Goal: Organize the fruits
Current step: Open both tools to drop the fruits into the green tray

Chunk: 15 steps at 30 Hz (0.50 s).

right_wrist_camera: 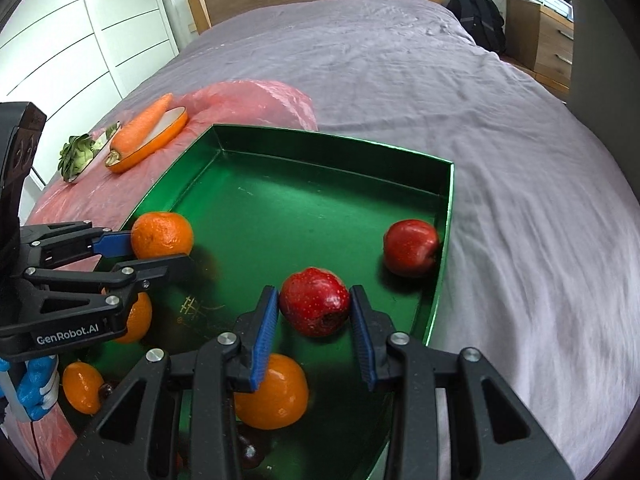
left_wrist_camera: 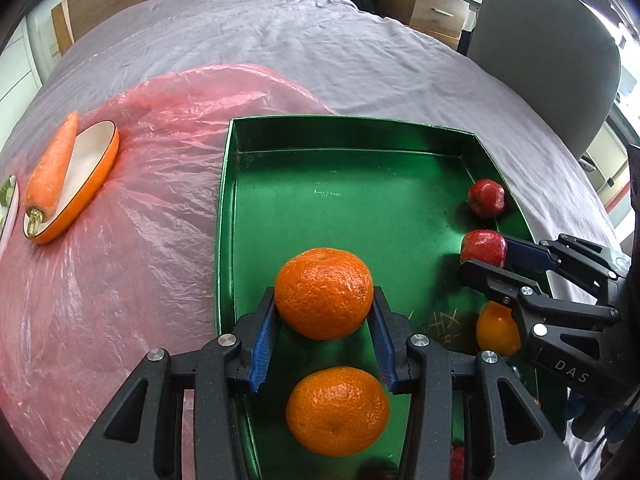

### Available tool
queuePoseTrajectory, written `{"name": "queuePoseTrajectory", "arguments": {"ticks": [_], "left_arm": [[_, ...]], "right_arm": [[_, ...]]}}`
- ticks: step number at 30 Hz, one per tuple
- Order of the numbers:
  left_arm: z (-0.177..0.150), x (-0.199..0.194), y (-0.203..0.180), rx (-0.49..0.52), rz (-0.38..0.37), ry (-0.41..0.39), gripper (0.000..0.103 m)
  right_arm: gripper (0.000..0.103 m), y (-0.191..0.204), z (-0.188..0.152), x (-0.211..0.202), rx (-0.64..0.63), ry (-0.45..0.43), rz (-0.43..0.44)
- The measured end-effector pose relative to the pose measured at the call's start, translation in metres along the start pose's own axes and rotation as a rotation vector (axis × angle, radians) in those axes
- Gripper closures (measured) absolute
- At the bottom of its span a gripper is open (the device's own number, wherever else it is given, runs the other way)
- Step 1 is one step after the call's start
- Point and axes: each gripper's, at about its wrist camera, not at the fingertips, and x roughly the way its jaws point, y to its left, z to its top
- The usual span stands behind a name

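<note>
- Left wrist view: the left gripper (left_wrist_camera: 324, 320) sits at lower centre, its blue pads pressed on either side of a mandarin (left_wrist_camera: 324, 293), so it has a firm hold of that fruit, jaws only as wide as the fruit.
- The held mandarin hangs over the near part of the green tray (left_wrist_camera: 280, 184); whether it touches the tray floor I cannot tell.
- A second mandarin (left_wrist_camera: 337, 411) lies in the tray at the bottom of the frame, between the gripper's arms.
- At the right edge the right gripper (left_wrist_camera: 486, 258) reaches in around a red apple (left_wrist_camera: 483, 247); another red apple (left_wrist_camera: 486, 197) rests against the tray's right wall, above it in the frame.
- An orange fruit (left_wrist_camera: 496, 328) shows partly behind the right gripper.
- Upper left: a carrot (left_wrist_camera: 52, 172) lies across an orange dish (left_wrist_camera: 90, 184) on the pink plastic sheet (left_wrist_camera: 160, 140), well apart from the tray.

- Right wrist view: the right gripper (right_wrist_camera: 316, 312) at lower centre straddles the apple; a gap shows at the right pad, so the jaws stand open, not gripping.
- An orange fruit (right_wrist_camera: 276, 394) lies below the gripper; a smaller one (right_wrist_camera: 82, 388) at lower left.
- At upper left, a leafy green vegetable (right_wrist_camera: 78, 156) sits beside the carrot.

- Progress, as I judge it: most fruit is gathered in the tray, mandarins toward one side, apples toward the other. The apple looks just placed; the held mandarin is yet to be let go.
</note>
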Motion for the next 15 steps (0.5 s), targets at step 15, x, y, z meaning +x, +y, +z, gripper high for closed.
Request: {"name": "queuePoseTrajectory", "arguments": {"ticks": [15], "left_arm": [[-0.015,-0.068,0.000,0.009,-0.004,-0.091,0.055]], "right_arm": [[0.000,0.021,-0.013,-0.048,-0.003,-0.072,-0.074]]}}
